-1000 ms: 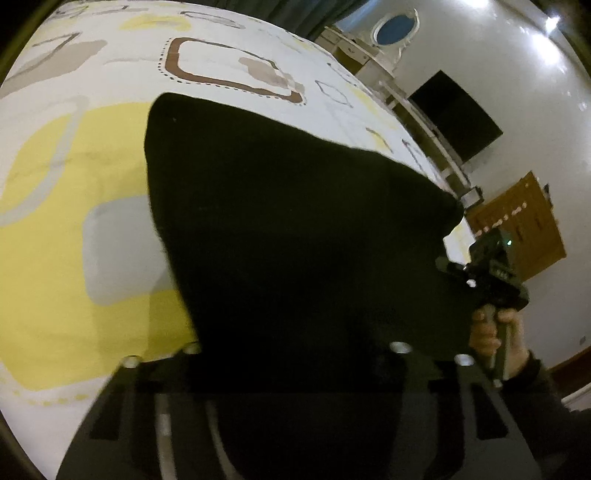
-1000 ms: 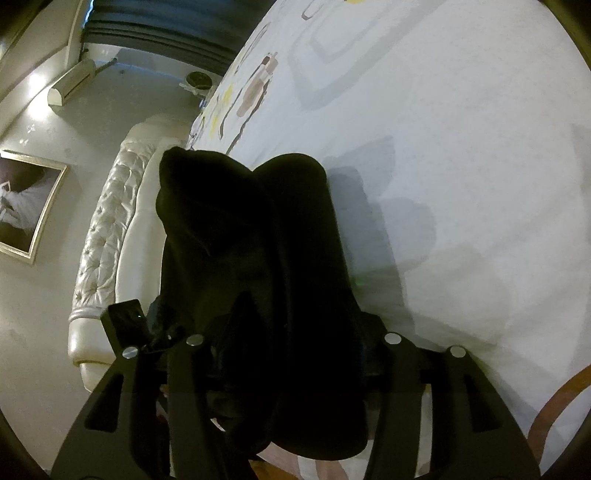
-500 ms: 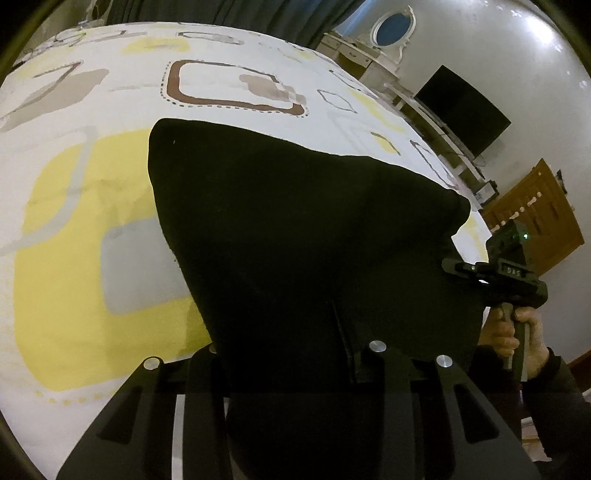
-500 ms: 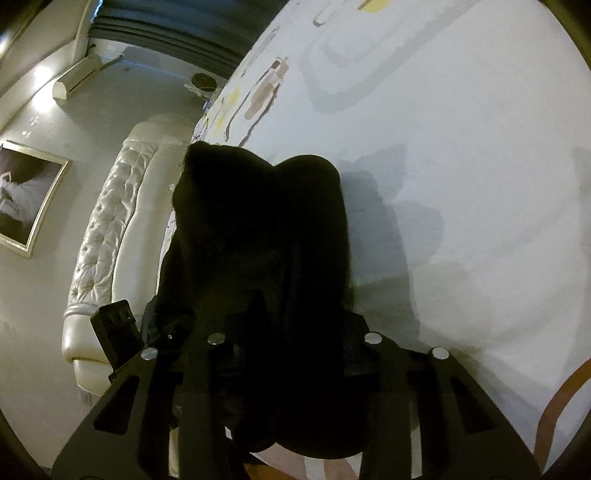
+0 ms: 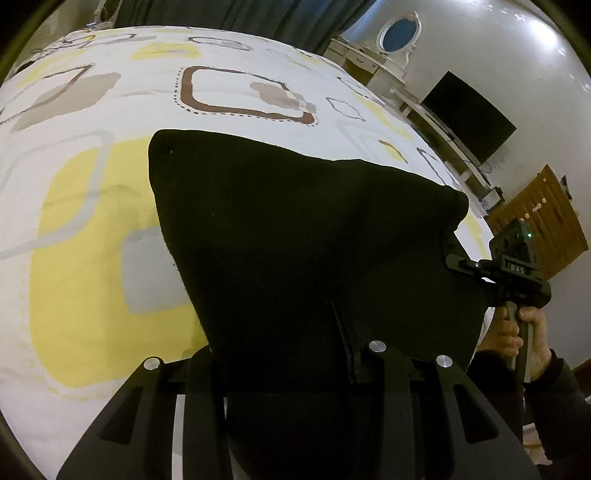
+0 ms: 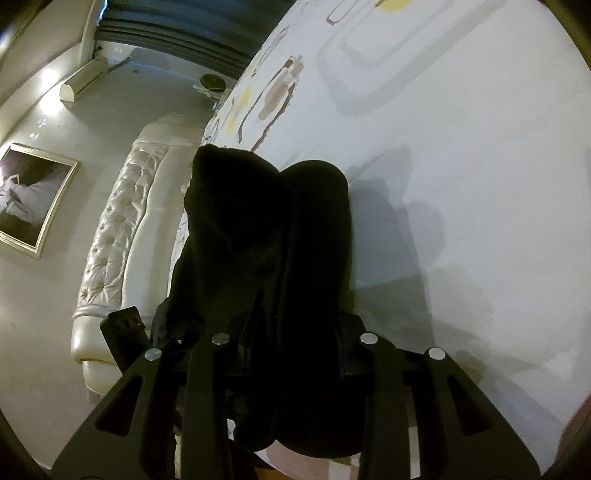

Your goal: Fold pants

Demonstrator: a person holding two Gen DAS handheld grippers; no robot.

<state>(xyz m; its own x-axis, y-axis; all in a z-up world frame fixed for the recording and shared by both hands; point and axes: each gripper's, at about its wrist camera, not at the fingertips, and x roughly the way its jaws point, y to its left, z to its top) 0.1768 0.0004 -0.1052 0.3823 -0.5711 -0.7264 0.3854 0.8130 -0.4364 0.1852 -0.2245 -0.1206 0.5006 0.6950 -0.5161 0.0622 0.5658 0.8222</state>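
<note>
Clamping black cloth between its fingers, the left hand-held gripper (image 5: pixel 295 373) has the pants (image 5: pixel 303 251) bunched right at its jaws, which stand narrow and pressed on the fabric. From there the pants spread forward as a broad dark sheet, one corner reaching up to the left, the far edge running to the right. At that right edge the right hand-held gripper (image 5: pixel 461 264) meets the cloth, held by a hand (image 5: pixel 524 328) in a dark sleeve. Seen from its own camera, the right hand-held gripper (image 6: pixel 291 350) is likewise narrowed on the pants (image 6: pixel 273 251), a thick fold of them filling the gap between its fingers and hanging below; its fingertips are hidden by the cloth.

Under the pants lies a bed (image 5: pixel 92 221) with a white cover printed in yellow, grey and brown squares. Beyond it stand dark curtains (image 5: pixel 221 14), a dresser with an oval mirror (image 5: pixel 400 31), a dark screen (image 5: pixel 469 114) and a wooden door (image 5: pixel 543 218). Left of the right hand-held gripper are a tufted cream headboard (image 6: pixel 122 225), a framed picture (image 6: pixel 31 201) and a wall air conditioner (image 6: pixel 83 79).
</note>
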